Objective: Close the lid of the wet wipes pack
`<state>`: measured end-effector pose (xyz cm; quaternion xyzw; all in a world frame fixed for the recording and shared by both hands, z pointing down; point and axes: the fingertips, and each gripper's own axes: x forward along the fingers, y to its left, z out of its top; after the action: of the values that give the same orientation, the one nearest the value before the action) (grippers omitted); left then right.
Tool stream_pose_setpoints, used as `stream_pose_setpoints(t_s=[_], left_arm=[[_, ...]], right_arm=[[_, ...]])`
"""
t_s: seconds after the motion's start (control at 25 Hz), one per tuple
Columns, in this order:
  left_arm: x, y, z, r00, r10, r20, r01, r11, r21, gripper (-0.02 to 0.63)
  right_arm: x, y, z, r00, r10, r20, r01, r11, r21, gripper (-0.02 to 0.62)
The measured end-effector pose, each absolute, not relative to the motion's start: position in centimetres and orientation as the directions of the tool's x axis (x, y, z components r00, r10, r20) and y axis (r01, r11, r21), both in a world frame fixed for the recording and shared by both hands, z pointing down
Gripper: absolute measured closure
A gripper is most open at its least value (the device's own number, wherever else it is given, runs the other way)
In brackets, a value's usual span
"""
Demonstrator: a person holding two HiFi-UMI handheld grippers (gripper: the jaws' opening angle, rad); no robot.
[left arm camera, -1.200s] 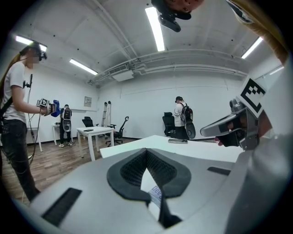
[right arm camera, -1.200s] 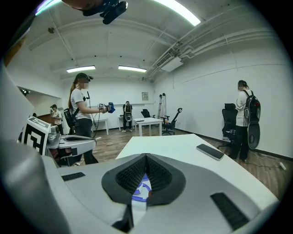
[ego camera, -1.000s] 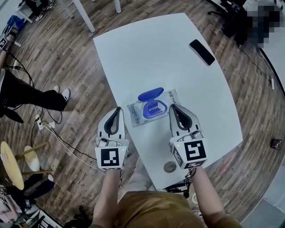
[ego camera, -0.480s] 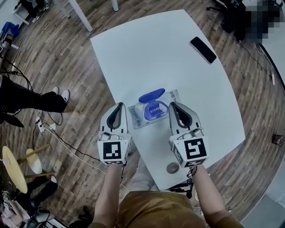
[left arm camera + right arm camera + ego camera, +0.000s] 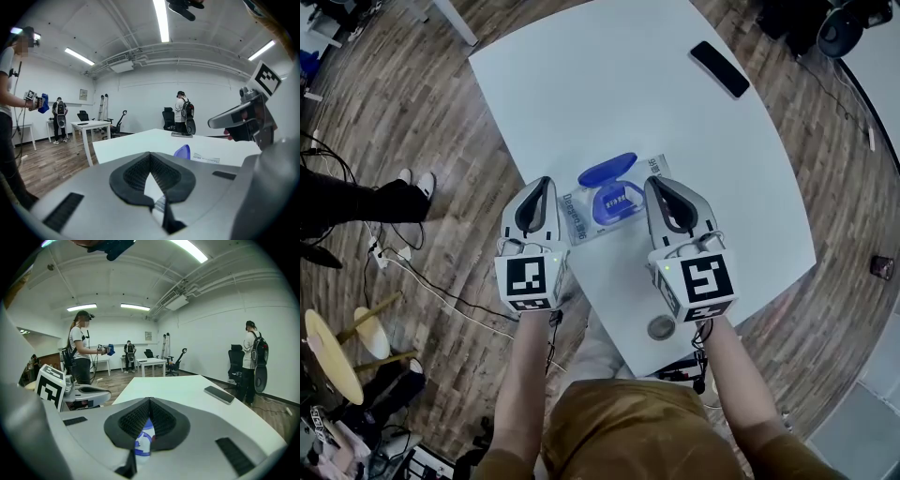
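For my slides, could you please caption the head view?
Left gripper and right gripper, shut, flank the open wet wipes pack.

Pack (image 5: 609, 200): the words on the wrapper are too small to read; its right side goes under the right tool (image 5: 653, 181).
Pack in the left gripper view: only the tip of the blue lid (image 5: 183, 151) and a thin white strip peek over the tool's body.
Pack in the right gripper view: only a blue and white bit shows through the gap.
Hands: hidden behind the left tool (image 5: 542, 181) and the right tool.
Desk (image 5: 581, 84): the far edge is cut off at the top of the head view.
Round thing (image 5: 661, 327): too small to tell what it is.
Person (image 5: 80, 350): face blurred.
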<state>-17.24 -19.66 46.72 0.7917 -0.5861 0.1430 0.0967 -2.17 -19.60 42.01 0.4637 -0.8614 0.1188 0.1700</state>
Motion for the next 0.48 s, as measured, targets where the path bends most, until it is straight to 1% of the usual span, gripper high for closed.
stream_pose_setpoints(t_s=[0.48], left_arm=[[-15.0,-20.2,48.4,0.299,-0.88,0.369,-0.945,-0.326,-0.013,0.601]], right_arm=[[0.0,-18.4,42.3,-0.501,-0.765,0.405,-0.849,0.525,-0.058,0.592]])
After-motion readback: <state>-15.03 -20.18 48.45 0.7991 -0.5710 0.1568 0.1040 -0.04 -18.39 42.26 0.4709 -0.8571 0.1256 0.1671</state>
